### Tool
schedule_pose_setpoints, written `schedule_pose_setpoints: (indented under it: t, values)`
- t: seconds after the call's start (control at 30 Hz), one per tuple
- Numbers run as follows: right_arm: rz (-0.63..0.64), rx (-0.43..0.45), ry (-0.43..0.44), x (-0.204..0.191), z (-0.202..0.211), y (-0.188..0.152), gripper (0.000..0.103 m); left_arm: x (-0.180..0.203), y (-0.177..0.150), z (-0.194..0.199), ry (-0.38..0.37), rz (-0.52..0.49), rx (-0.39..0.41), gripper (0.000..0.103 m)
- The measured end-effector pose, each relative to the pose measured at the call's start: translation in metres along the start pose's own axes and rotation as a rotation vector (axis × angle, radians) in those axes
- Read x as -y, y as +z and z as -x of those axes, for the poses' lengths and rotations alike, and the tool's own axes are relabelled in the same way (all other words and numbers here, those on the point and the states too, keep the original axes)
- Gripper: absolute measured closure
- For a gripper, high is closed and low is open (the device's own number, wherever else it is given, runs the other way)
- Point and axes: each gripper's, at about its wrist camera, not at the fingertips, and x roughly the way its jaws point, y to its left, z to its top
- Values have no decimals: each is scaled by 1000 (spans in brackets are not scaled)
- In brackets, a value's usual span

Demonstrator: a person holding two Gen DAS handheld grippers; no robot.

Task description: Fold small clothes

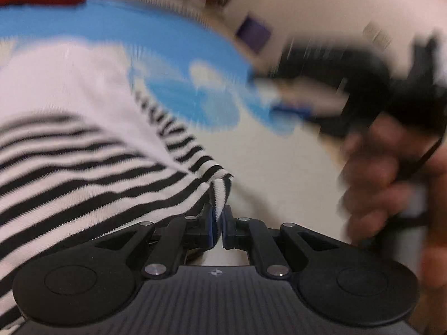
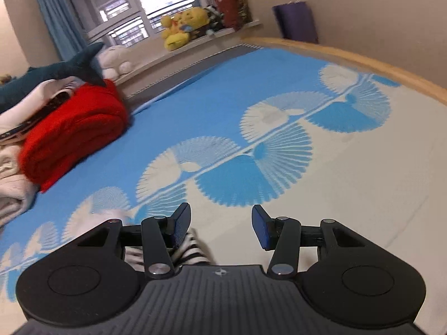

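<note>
A small black-and-white striped garment (image 1: 83, 162) with a white upper part lies spread over the blue and white mat (image 1: 173, 50). My left gripper (image 1: 219, 223) is shut on a corner of the striped garment, pinched between its blue pads. My right gripper (image 2: 221, 226) is open and empty above the mat; a bit of the striped garment (image 2: 190, 247) shows under its left finger. In the left wrist view the right gripper (image 1: 285, 95) is blurred at the right, held by a hand (image 1: 377, 178).
A folded red garment (image 2: 72, 134) and a stack of pale clothes (image 2: 11, 173) sit at the mat's left. A plush shark (image 2: 56, 69) and stuffed toys (image 2: 184, 26) line the window ledge. A wooden edge (image 2: 349, 55) borders the mat at right.
</note>
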Motion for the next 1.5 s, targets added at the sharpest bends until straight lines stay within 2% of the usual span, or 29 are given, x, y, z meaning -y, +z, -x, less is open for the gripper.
schedule_pose_setpoints:
  t: [0.1, 0.13, 0.17, 0.33, 0.4, 0.5, 0.57, 0.63, 0.73, 0.83, 0.87, 0.9, 0.93, 1.07, 1.13, 1.27, 1.4, 1.5]
  values:
    - [-4, -43, 74, -4, -10, 3, 52, -18, -2, -23, -44, 89, -178, 97]
    - [1, -76, 103, -7, -16, 2, 52, -24, -4, -23, -53, 114, -211, 96]
    - [12, -112, 127, -11, -22, 1, 52, -28, -1, -17, -50, 117, -206, 95]
    - [23, -268, 189, -28, -47, -18, 52, -32, 19, 50, -24, -2, -47, 88]
    - [55, -298, 179, -35, -53, -25, 52, -46, 26, 72, 27, -9, 21, 88]
    - [130, -340, 152, -47, -59, -38, 48, -69, 30, 90, 168, 6, 103, 87]
    - [171, -365, 147, -52, -62, -46, 47, -88, 40, 92, 246, 48, 127, 86]
    - [224, -385, 142, -61, -66, -56, 44, -107, 50, 95, 283, 113, 140, 86]
    - [303, -395, 96, -71, -71, -68, 43, -126, 57, 99, 309, 190, 130, 86]
    - [321, -403, 80, -71, -73, -72, 45, -139, 63, 101, 319, 220, 111, 78]
    - [321, -401, 88, -70, -73, -72, 57, -142, 62, 109, 324, 226, 106, 77]
    - [318, -405, 102, -69, -73, -71, 85, -145, 64, 106, 331, 232, 103, 74]
    - [315, -406, 115, -68, -71, -70, 94, -147, 66, 103, 335, 240, 103, 74]
    - [303, -340, 201, -65, -50, -58, 100, -151, 61, 108, 339, 282, 101, 66]
    - [246, -290, 253, -56, -35, -46, 100, -151, 61, 105, 339, 292, 99, 66]
    - [107, -198, 353, -23, 6, -19, 101, -142, 61, 101, 325, 277, 109, 57]
    - [85, -161, 330, 3, 39, -10, 101, -131, 57, 95, 299, 241, 90, 56]
    - [49, -226, 247, 24, 36, -15, 101, -121, 54, 91, 280, 192, 70, 56]
